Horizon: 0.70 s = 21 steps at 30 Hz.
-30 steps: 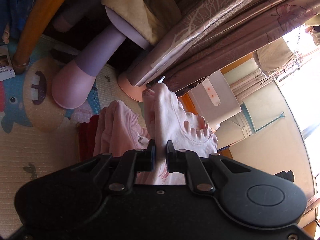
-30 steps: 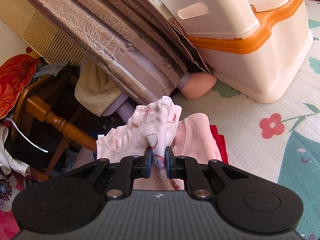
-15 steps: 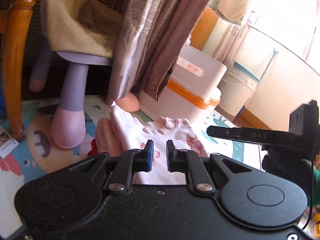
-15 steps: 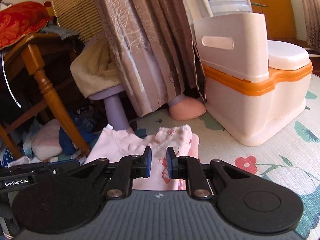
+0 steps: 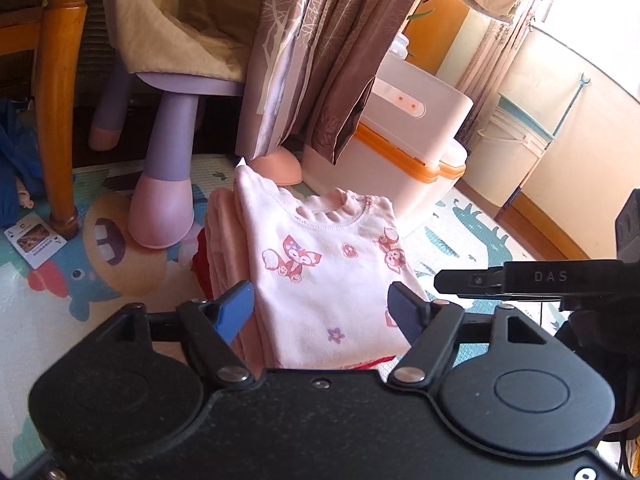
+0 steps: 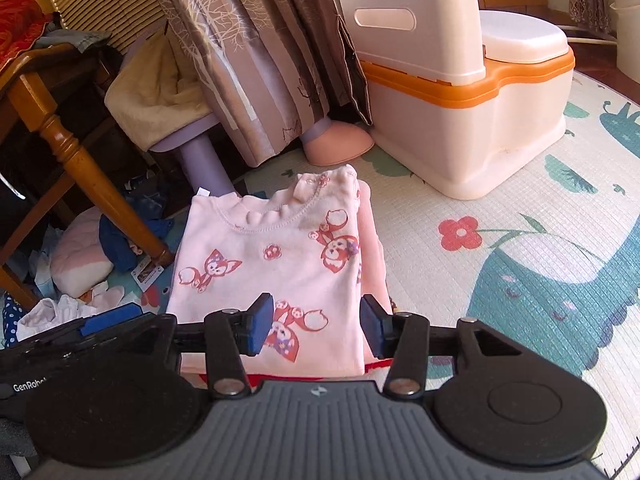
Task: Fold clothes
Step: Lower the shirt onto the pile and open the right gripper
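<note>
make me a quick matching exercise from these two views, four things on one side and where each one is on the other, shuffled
Things:
1. pink fox-print top
2. cream towel
3. small card
4. left gripper

Places:
A. on the purple stool
B. on the play mat beside the wooden leg
C. open above the folded pile
D. folded on top of the pile

Pairs: 1-D, 2-A, 3-B, 4-C

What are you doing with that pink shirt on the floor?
A person is folding clothes with two hand-held tongs. The pale pink fox-print shirt lies folded on top of a small pile of pink and red clothes on the patterned play mat. The left tongs and right tongs are open, holding nothing.
</note>
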Available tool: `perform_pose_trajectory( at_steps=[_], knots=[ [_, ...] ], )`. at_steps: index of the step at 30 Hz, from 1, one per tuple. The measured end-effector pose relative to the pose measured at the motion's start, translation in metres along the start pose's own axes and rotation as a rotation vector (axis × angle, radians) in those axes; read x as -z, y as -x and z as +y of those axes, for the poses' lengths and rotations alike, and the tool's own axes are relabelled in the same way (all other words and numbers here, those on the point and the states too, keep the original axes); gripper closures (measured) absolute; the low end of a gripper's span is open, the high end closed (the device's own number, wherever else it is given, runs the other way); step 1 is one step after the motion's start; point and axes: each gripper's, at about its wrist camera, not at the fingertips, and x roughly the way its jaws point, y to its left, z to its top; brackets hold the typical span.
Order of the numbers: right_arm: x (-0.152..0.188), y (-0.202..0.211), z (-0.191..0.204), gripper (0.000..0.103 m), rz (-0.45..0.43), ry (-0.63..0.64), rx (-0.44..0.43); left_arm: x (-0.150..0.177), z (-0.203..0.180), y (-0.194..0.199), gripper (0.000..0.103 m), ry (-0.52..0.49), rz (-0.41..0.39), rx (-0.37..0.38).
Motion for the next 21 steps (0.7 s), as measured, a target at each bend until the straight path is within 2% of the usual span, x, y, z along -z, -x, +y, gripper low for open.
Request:
perform_pose_trajectory(
  at_steps=[2, 5, 7, 9, 12, 21],
  knots=[
    [0.004, 0.013, 0.009, 0.042, 0.043, 0.0, 0.006, -0.003, -0.01, 0.008, 0.014, 0.001, 0.033, -0.022],
    [0.006, 0.031, 0.02, 0.026, 0.078, 0.0, 0.026, -0.009, -0.027, 0.021, 0.012, -0.038, 0.068, -0.067],
    [0.008, 0.042, 0.027, 0.023, 0.1, 0.0, 0.04, -0.013, -0.039, 0.032, 0.009, -0.08, 0.085, -0.122],
    [0.01, 0.054, 0.034, 0.017, 0.123, 0.0, 0.053, -0.017, -0.051, 0.042, 0.001, -0.123, 0.1, -0.18],
    [0.008, 0.075, 0.041, 0.008, 0.125, 0.017, 0.061, -0.021, -0.063, 0.061, 0.001, -0.16, 0.095, -0.221],
    [-0.007, 0.141, 0.057, 0.001, 0.087, 0.094, 0.115, -0.044, -0.1, 0.113, 0.0, -0.158, 0.097, -0.247]
  ],
)
